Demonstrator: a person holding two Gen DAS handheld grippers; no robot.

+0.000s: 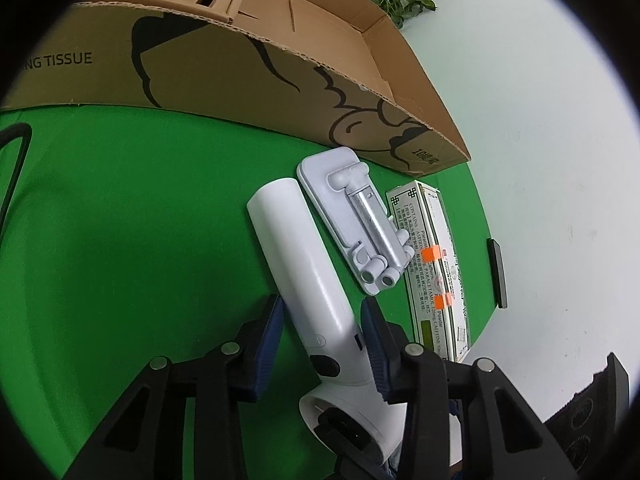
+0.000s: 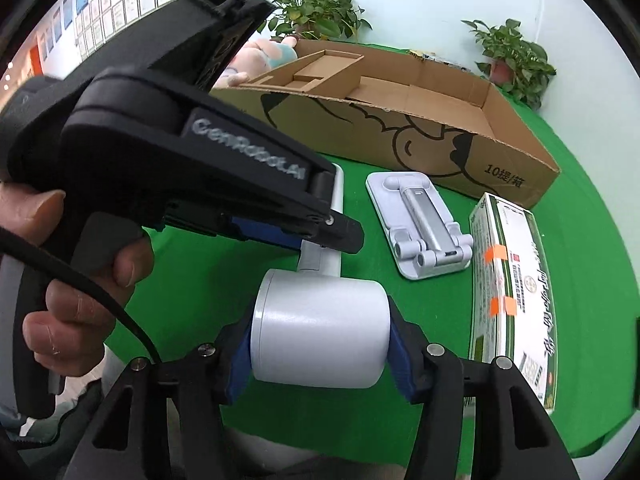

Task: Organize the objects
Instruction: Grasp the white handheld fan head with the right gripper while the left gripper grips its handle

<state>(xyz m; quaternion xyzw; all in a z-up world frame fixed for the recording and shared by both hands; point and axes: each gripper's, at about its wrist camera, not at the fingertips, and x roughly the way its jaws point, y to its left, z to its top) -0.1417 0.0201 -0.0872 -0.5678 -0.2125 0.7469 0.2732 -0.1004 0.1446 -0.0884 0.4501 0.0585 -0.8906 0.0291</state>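
Both claws are gripping the white hair dryer: left claw clamping its handle, right claw squeezing its barrel. Ahead of them, the cardboard box is waiting. Uneven lifting risks twisting the smooth casing loose.

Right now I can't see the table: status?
Both grippers, left and right, closed on white hair dryer. Cardboard box open behind. Phone stand alongside, apart.

Between the claw's ribbed blue pads, a smooth glossy white plastic dryer is lying on matt green cloth; beyond, a rough brown cardboard box is sitting.
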